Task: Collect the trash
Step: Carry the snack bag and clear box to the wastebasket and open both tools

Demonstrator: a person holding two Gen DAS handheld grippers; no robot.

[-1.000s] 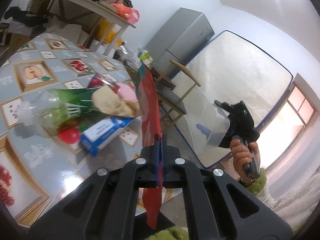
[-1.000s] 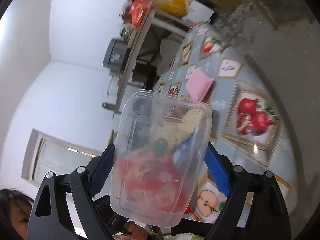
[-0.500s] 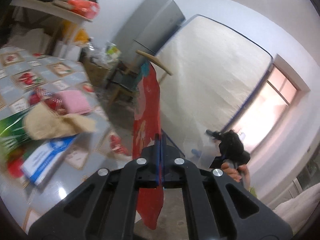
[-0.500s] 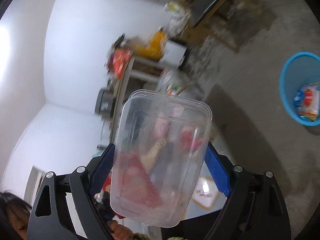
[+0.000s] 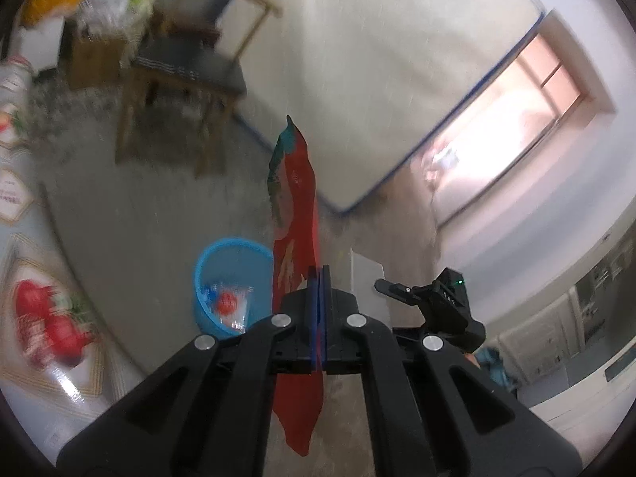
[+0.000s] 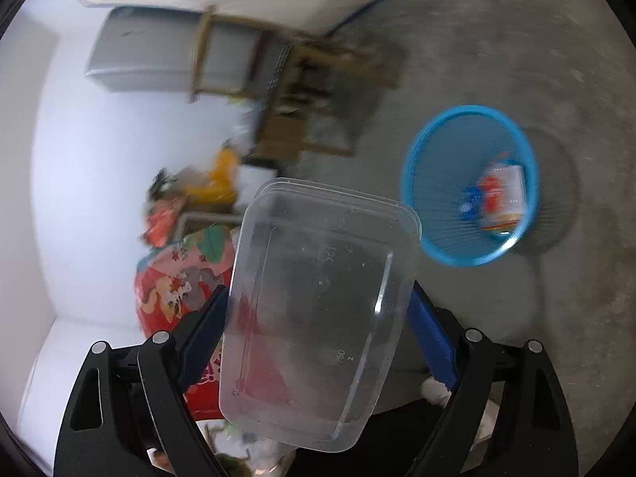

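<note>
Mattress [image 5: 389, 91]: leaning on far wall. Wooden chair [image 5: 190, 75]: far left, on concrete floor [image 5: 131, 214]. Blue waste basket [image 6: 469, 183]: on floor, some wrappers already inside, ahead of both my tongs. Clear plastic container [image 6: 318, 310]: gripped across its width by my right gripper [image 6: 318, 318], blue pads set wide against its sides. Red snack wrapper [image 5: 296, 246]: pinched edge-on in my left gripper [image 5: 318, 318], pads pressed together, held just right of basket.

blurred chair [image 5: 187, 67], smeared litter in blue basket [image 6: 437, 238]
</note>
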